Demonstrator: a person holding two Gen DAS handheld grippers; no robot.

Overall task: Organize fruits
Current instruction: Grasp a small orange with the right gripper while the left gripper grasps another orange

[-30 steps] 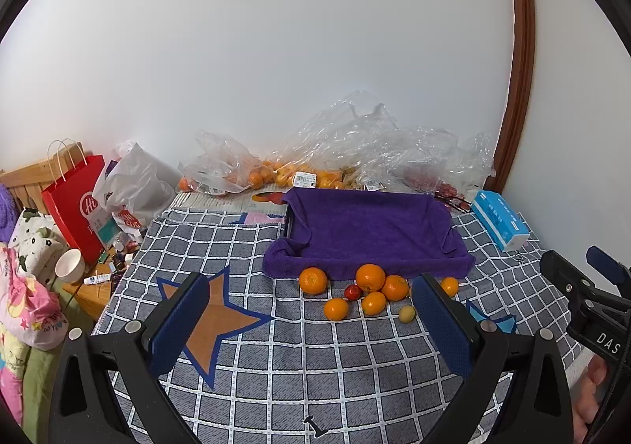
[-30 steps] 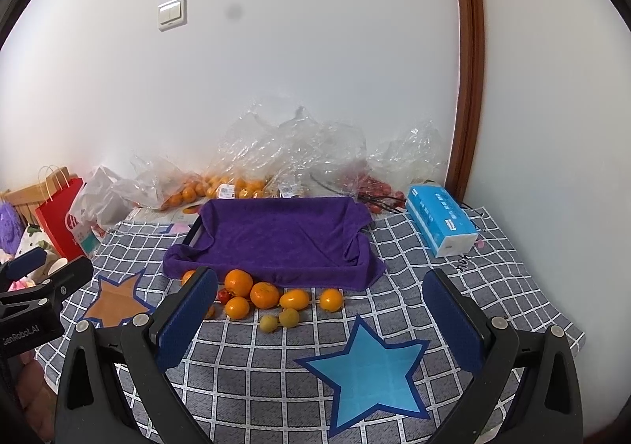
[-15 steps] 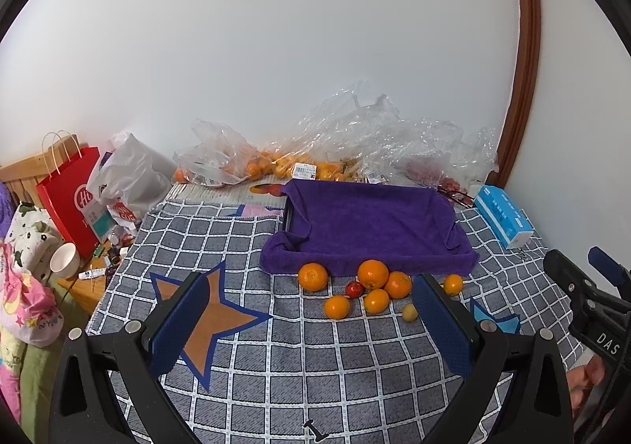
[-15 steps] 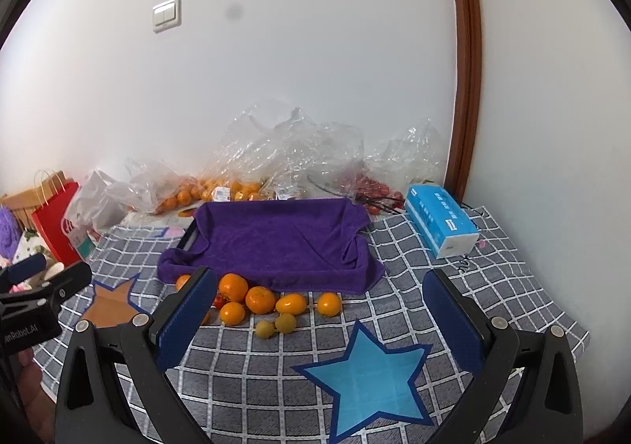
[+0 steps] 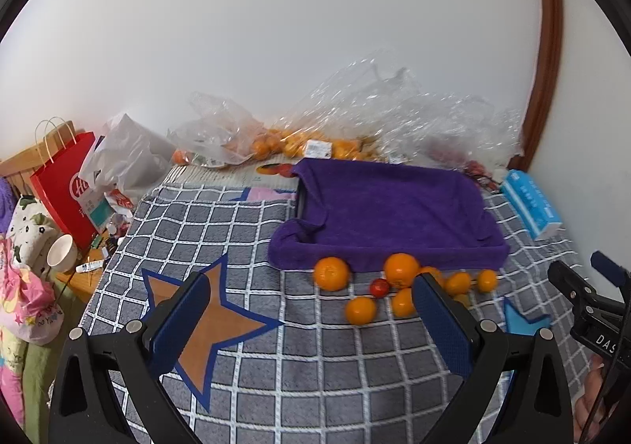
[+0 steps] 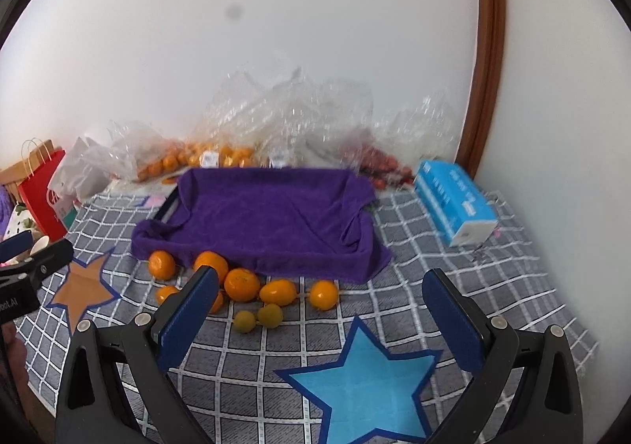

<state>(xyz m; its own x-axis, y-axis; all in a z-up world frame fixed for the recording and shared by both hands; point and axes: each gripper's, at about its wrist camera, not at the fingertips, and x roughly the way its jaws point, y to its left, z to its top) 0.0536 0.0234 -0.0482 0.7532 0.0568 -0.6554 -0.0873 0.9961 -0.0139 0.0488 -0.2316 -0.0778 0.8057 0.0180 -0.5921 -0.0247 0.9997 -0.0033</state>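
Oranges [image 6: 241,283] loose near purple-lined tray [image 6: 268,215]: round, firm, prone to roll; grip across middle; left claw [image 5: 315,319], right claw [image 6: 321,311] wide, empty

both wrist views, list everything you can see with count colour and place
purple towel: one, lining a tray mid-bed
oranges: about eight, orange, loose before the towel
small red fruit: one, among the oranges
yellow-green fruits: two, nearest the camera
plastic bags: several, clear, against the wall, holding more fruit
tissue box: one, blue, right of the towel
paper bag: one, red, far left
cup: one, white, left edge
blanket: one, grey checked with stars
left gripper: open
right gripper: open
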